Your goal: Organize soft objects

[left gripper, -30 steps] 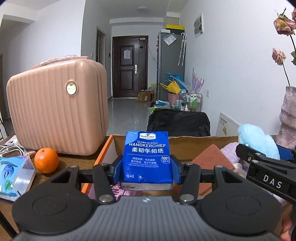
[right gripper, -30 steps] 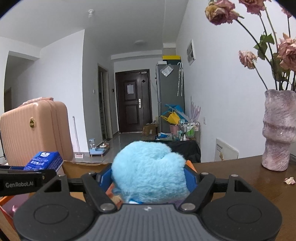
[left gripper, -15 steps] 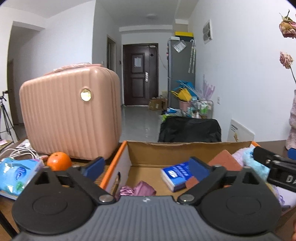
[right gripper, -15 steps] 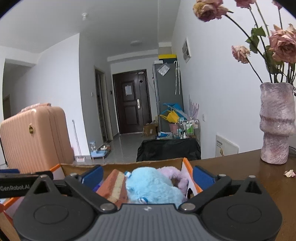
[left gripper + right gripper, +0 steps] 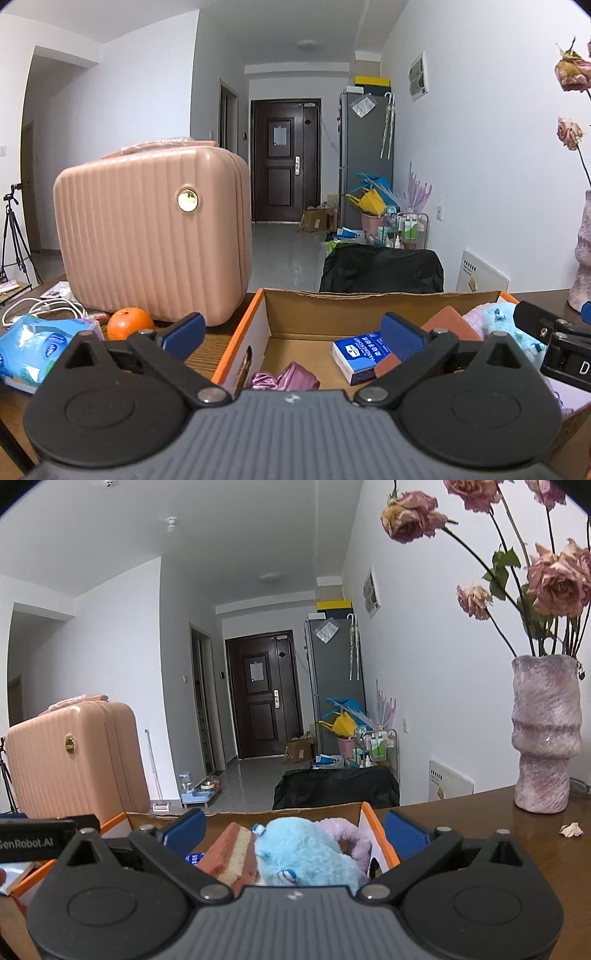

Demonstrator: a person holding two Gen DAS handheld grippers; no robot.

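Now both tongs, left (image 5: 291,328) and right (image 5: 293,827), are gaping released over one box (image 5: 332,306) holding one tissue pack (image 5: 360,354), one blue plush (image 5: 306,853).

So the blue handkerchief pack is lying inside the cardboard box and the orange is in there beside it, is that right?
Not quite. The blue handkerchief pack does lie inside the cardboard box, but the orange sits outside it, on the table by the pink suitcase, as the left wrist view shows.
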